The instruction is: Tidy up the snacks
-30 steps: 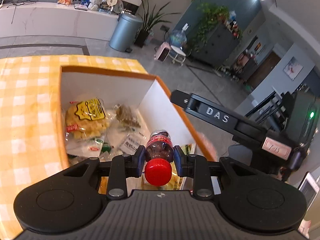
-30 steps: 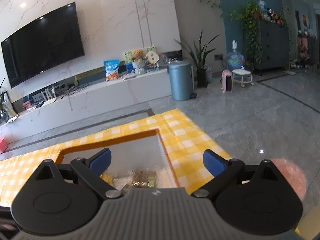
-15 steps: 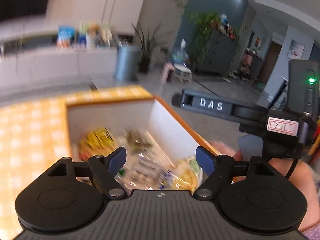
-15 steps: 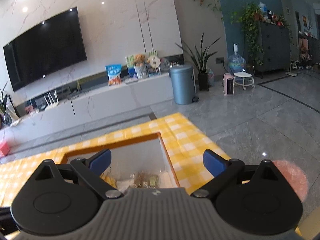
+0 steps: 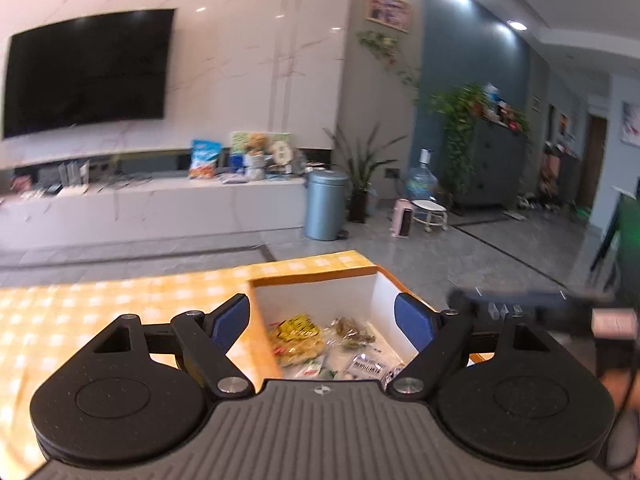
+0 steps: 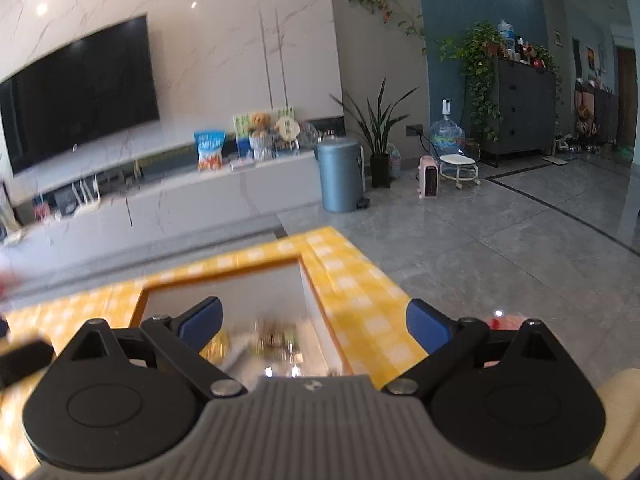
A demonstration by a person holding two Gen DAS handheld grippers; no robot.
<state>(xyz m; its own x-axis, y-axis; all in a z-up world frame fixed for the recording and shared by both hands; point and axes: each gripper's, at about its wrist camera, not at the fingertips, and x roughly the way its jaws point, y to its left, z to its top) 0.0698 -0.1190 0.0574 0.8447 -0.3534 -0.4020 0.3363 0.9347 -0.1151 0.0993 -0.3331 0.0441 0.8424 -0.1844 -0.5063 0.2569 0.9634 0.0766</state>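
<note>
Both tools sit above the box (image 5: 384,292), an orange-rimmed, white-walled bin on the yellow checked worktop (image 5: 120,300).

Left tool (image 5: 322,318): jaws spread wide, nothing btwn them. Its blue pads (image 5: 230,318) frame the box's near left corner; snacks show in the gap.

Right tool (image 6: 314,320): also wide open, empty. From the left view it shows as a blurred dark bar just right of the box, w/ a hand (image 5: 618,384) behind it.

Snacks (image 5: 316,340) lie inside the box, on its floor: a yellow bag, a brownish clear pack, some white sachets w/ print. They overlap loosely. Right view shows the same pile, but too smeared to tell items apart.

Step, as I read it: btwn placements. Neither tool carries anything and the box already holds several packs, so a drop-off looks done or a fresh pick-up is due.

Next move prob calls for finding another loose snack. None shows on the worktop in either view, so the tools would need to turn away from the box to look. If instead the job is tidying what's inside, a tool must dip down past the rim w/o clipping the white wall, then close on one soft pack only, since they overlap.
</note>
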